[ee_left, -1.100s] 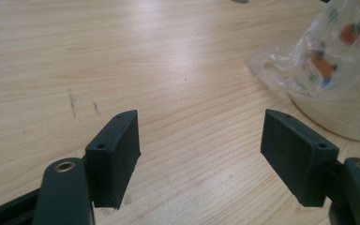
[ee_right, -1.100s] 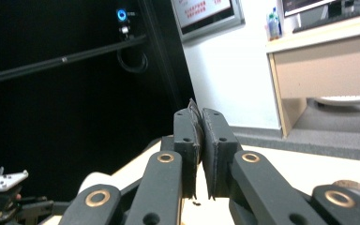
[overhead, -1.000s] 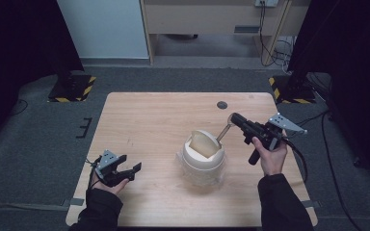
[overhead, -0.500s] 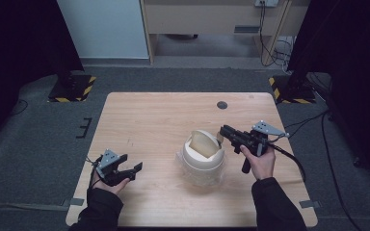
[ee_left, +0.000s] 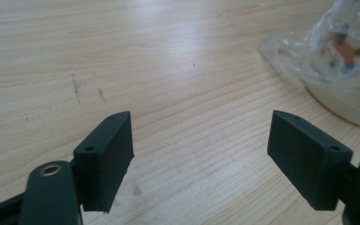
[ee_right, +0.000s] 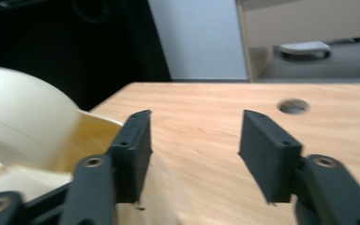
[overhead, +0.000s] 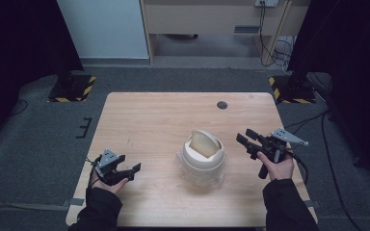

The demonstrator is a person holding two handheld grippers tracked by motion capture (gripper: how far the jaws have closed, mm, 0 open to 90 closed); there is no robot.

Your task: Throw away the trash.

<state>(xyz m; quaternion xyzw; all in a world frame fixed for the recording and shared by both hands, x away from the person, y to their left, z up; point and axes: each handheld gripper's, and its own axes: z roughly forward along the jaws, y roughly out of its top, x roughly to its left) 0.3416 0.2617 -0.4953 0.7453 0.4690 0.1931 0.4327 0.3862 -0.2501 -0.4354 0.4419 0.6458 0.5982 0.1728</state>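
High view, cream swing-lid bin (overhead: 203, 155) in clear plastic, both grippers' jaws released, right's just opening.

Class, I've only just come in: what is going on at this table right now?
A person holds a gripper in each hand at a wooden table. In the middle stands a small cream bin with a swing lid, lined with a clear bag. The right gripper sits just right of the bin; its fingers have just been opening, with nothing between them. The left gripper rests open near the table's front left.
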